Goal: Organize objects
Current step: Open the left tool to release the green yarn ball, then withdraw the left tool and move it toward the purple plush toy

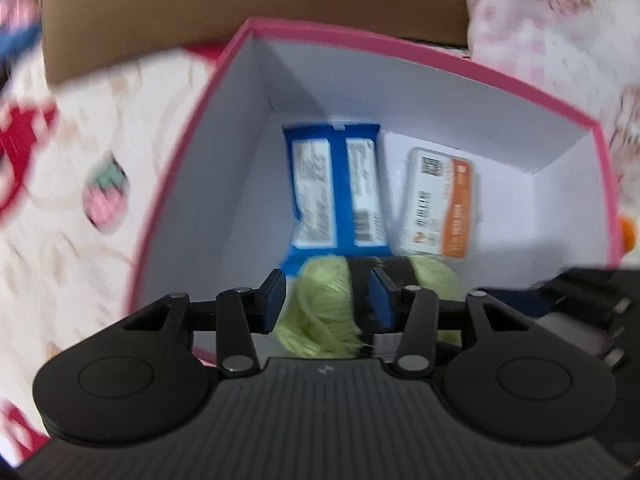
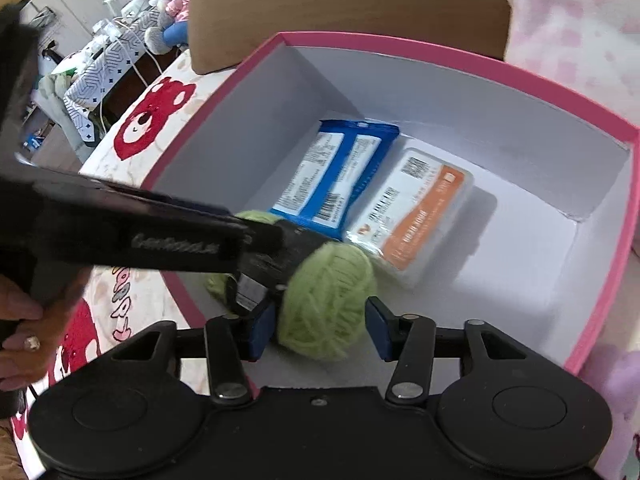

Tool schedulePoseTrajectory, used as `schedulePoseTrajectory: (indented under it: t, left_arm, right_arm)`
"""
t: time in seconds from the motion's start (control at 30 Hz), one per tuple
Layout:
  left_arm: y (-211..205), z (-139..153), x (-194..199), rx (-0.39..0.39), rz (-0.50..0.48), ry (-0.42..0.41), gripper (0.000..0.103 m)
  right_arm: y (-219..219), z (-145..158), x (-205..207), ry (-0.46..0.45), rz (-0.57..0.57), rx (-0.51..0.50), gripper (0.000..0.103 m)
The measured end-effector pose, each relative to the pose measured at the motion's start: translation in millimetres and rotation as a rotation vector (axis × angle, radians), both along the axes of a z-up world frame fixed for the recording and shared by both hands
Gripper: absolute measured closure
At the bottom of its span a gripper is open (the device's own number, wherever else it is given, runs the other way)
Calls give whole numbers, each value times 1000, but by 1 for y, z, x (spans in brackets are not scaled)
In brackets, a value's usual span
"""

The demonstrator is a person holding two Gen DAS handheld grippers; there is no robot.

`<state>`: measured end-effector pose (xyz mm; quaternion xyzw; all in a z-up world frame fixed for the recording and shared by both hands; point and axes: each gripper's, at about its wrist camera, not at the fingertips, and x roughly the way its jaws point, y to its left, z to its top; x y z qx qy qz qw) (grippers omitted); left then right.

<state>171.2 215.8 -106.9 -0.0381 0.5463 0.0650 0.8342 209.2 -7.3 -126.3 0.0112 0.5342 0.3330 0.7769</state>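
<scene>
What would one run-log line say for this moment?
left gripper: shut on green yarn | right gripper: open around it | yarn: inside pink box, beside blue packet

Green yarn skein (image 1: 324, 312) sat between the left gripper (image 1: 326, 300) jaws — blue packet (image 1: 336, 188) by the pink box's (image 1: 400, 50) far wall.

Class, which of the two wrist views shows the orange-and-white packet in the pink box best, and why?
The right wrist view: the orange-and-white packet lies sharp and whole on the floor of the pink box, beside the blue packet. The left wrist view shows the packet whole too, but blurred and smaller.
</scene>
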Motion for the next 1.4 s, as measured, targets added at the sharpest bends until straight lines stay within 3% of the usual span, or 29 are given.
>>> schedulePoseTrajectory:
  t: [0.1, 0.17, 0.23, 0.47, 0.7, 0.8, 1.0, 1.13, 1.4]
  left_arm:
    - [-7, -1, 2, 60, -45, -23, 60]
    - [-8, -5, 5, 46, -40, -21, 64]
    - [-9, -9, 7, 16, -31, -20, 67]
    - [-9, -17, 9, 0, 20, -35, 67]
    - [-11, 15, -5, -56, 28, -80, 65]
    - [-20, 30, -12, -15, 10, -81, 63]
    - [-25, 60, -20, -107, 22, -63, 62]
    - [-37, 89, -30, -69, 10, -85, 59]
    - [-56, 129, -63, -110, -17, -99, 54]
  right_arm:
    - [0, -3, 2, -1, -10, 7, 38]
    - [1, -4, 1, 3, -4, 31, 38]
    - [2, -7, 1, 24, 11, 79, 47]
    - [-6, -6, -7, -19, 10, 108, 48]
    - [-30, 34, -19, -138, 35, 98, 47]
    - [-42, 48, -22, -161, 33, 96, 46]
    - [-58, 75, -36, -212, 43, 63, 45]
    - [-61, 92, -49, -247, 59, 33, 44]
    - [-76, 131, -84, -308, 97, -7, 40]
